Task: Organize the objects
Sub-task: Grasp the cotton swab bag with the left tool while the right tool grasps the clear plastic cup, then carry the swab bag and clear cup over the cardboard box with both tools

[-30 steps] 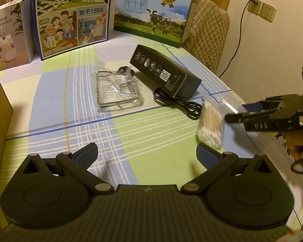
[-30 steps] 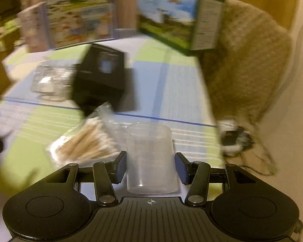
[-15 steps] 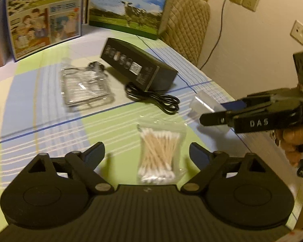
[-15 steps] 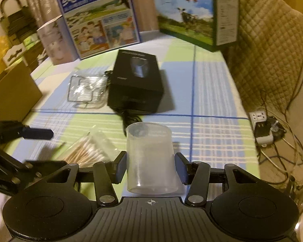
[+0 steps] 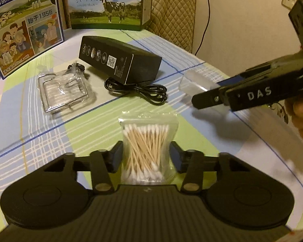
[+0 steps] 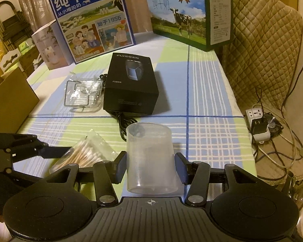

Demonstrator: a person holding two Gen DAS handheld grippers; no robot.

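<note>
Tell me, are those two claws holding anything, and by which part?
Yes. The left gripper pinches the bag of cotton swabs by its sides, near its lower end. The right gripper clamps the clear plastic cup around its lower wall.

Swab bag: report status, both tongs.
Left tongs shut on swab bag. Right tongs shut on clear cup. Black box, cable ahead on table, not blocking.

cotton swab bag (image 5: pixel 146 151): clear plastic pouch, wooden-stick swabs with white tips, pinched on both sides by left gripper (image 5: pixel 146 157), over checked tablecloth | plastic cup (image 6: pixel 150 158): translucent, empty, upright, mouth up, clamped between right gripper (image 6: pixel 150 168) pads
</note>
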